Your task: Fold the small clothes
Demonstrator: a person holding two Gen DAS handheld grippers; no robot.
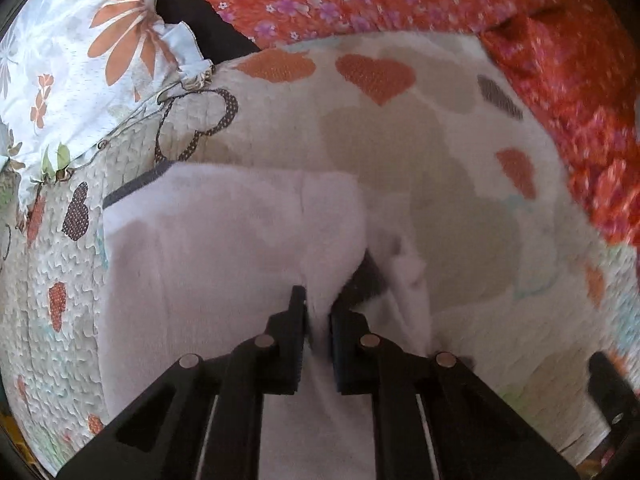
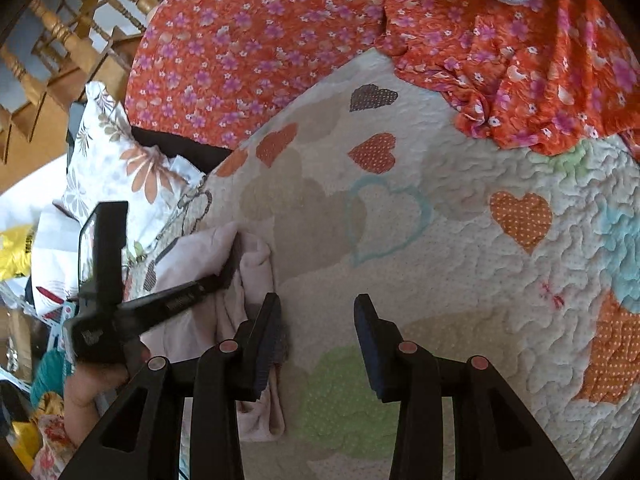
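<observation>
A small pale pink garment (image 1: 224, 248) with a dark trim edge lies on the heart-print quilt (image 1: 420, 152). My left gripper (image 1: 318, 312) is shut on a fold of it, the cloth bunched between the pads. In the right wrist view the same garment (image 2: 244, 280) lies at the left, with the left gripper (image 2: 234, 266) reaching onto it. My right gripper (image 2: 316, 320) is open and empty, over the quilt (image 2: 440, 264) just right of the garment's edge.
A red floral cloth (image 2: 248, 40) lies along the quilt's far side. A floral pillow (image 1: 80, 64) sits at the left. A wooden bed rail (image 2: 60, 36) and cluttered items (image 2: 24, 360) are at the far left.
</observation>
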